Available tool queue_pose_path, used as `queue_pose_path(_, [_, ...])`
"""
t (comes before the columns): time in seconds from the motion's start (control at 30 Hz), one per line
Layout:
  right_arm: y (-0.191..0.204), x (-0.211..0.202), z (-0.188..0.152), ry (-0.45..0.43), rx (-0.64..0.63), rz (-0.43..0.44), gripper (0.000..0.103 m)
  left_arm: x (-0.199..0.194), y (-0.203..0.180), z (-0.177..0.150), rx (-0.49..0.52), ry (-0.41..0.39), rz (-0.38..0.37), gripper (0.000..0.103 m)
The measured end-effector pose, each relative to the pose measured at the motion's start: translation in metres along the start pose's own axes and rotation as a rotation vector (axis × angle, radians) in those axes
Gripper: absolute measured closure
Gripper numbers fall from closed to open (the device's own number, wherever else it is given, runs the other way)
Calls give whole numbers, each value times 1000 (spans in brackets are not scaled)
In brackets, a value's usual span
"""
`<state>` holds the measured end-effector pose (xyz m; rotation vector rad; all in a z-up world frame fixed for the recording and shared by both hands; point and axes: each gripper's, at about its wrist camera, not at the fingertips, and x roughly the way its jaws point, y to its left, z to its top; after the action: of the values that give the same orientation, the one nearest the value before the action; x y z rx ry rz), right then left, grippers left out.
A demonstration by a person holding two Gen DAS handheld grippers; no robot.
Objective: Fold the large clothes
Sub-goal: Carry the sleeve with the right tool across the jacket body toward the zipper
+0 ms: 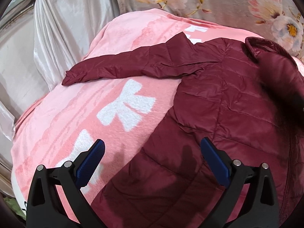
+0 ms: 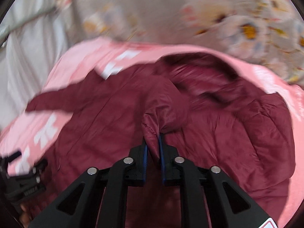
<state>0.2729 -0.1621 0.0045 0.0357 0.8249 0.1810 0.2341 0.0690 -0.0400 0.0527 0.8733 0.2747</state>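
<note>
A dark red puffy jacket [image 1: 218, 98] lies spread out on a pink blanket [image 1: 57, 125] that has white bows on it. One sleeve [image 1: 114, 66] of the jacket sticks out flat to the left across the blanket. The collar [image 1: 262, 47] is at the far end, near a cloth with big flowers [image 1: 237, 3] on it. A shiny pale cloth [image 1: 62, 24] hangs at the left side. The left claw [image 1: 152, 152] hangs over the near edge of the jacket. Its two blue pads [image 1: 91, 163] stand wide apart and there is nothing between them. It is not touching the jacket. In the right wrist view the picture is blurry. The right claw [image 2: 153, 142] is nearly closed, and its blue pads pinch a fold of the jacket [image 2: 228, 125], which looks like the end of the other sleeve [image 2: 155, 114]. That sleeve is lifted up off the rest of the jacket and comes over the middle of it. The left claw [image 2: 20, 176] shows at the bottom left of this view, beside the pink blanket [image 2: 79, 57]. There are no boxes, bags or baskets to be seen. No words or labels can be read on the jacket. The white shapes on the blanket are bows, not letters.
</note>
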Motion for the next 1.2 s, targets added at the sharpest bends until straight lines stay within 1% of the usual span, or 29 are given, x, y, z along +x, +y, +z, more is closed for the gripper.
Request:
queue_pose_path(0.03, [9, 5, -4, 15, -22, 13, 82, 2, 2, 1, -6, 4, -11, 5])
queue_pose_path(0.07, [17, 7, -8, 26, -42, 32, 72, 3, 3, 2, -16, 8, -29, 5])
queue_pose_path(0.1, [27, 5, -12, 25, -53, 47, 67, 4, 5, 4, -31, 13, -62, 5])
queue_pose_path(0.13, [30, 1, -14, 15, -60, 62, 56, 5, 6, 7, -47, 21, -91, 5])
queue_pose_path(0.17, [33, -4, -15, 2, -62, 72, 49, 5, 6, 11, -66, 26, -132, 5])
queue_pose_path(0.23, [31, -20, -17, -41, -50, 90, 41, 4, 2, 19, -93, 33, -194, 5])
queue_pose_path(0.27, [30, -24, -17, -55, -38, 93, 38, 4, -3, 24, -102, 40, -241, 5])
queue_pose_path(0.37, [6, -46, -19, -91, 29, 72, 37, 6, -22, 34, -96, 88, -353, 5])
queue_pose_path(0.4, [-3, -51, -22, -97, 46, 55, 37, 8, -33, 37, -87, 126, -408, 5])
queue_pose_path(0.43, [-16, -58, -26, -106, 67, 22, 37, 10, -41, 38, -84, 154, -443, 5])
queue_pose_path(0.47, [-24, -63, -28, -109, 81, 0, 37, 12, -53, 38, -82, 191, -492, 5])
queue_pose_path(0.53, [-56, -71, -38, -108, 138, -71, 37, 18, -68, 38, -86, 240, -535, 5])
queue_pose_path(0.57, [-68, -73, -43, -105, 165, -86, 37, 24, -77, 38, -95, 272, -561, 5])
queue_pose_path(0.63, [-108, -78, -55, -90, 268, -117, 37, 34, -88, 39, -111, 311, -598, 6])
queue_pose_path(0.67, [-122, -78, -61, -85, 306, -124, 37, 38, -93, 39, -120, 324, -604, 9])
queue_pose_path(0.7, [-142, -79, -68, -81, 371, -131, 37, 40, -95, 41, -125, 326, -600, 22])
queue_pose_path(0.73, [-160, -78, -73, -79, 425, -132, 37, 42, -97, 43, -123, 322, -593, 41])
queue_pose_path(0.77, [-182, -76, -79, -74, 493, -127, 37, 43, -100, 45, -113, 314, -584, 52])
queue_pose_path(0.8, [-194, -73, -84, -70, 531, -123, 37, 43, -102, 48, -100, 306, -570, 73])
queue_pose_path(0.83, [-211, -68, -88, -63, 589, -117, 39, 43, -102, 51, -99, 297, -563, 85])
queue_pose_path(0.9, [-235, -58, -94, -56, 665, -95, 48, 43, -97, 60, -96, 267, -550, 95])
queue_pose_path(0.93, [-246, -52, -95, -45, 701, -85, 55, 40, -93, 65, -93, 245, -539, 97])
queue_pose_path(1.0, [-257, -42, -94, -40, 739, -69, 61, 30, -83, 76, -83, 175, -501, 98])
queue_pose_path(1.1, [-272, -29, -88, -40, 794, -45, 77, 18, -74, 90, -69, 96, -469, 99])
queue_pose_path(1.13, [-278, -23, -86, -34, 815, -30, 89, 15, -73, 93, -59, 76, -466, 99])
queue_pose_path(1.17, [-282, -17, -84, -25, 831, -12, 98, 14, -73, 95, -45, 65, -462, 99])
queue_pose_path(1.2, [-285, -15, -83, -24, 840, 1, 100, 14, -73, 95, -37, 61, -457, 99])
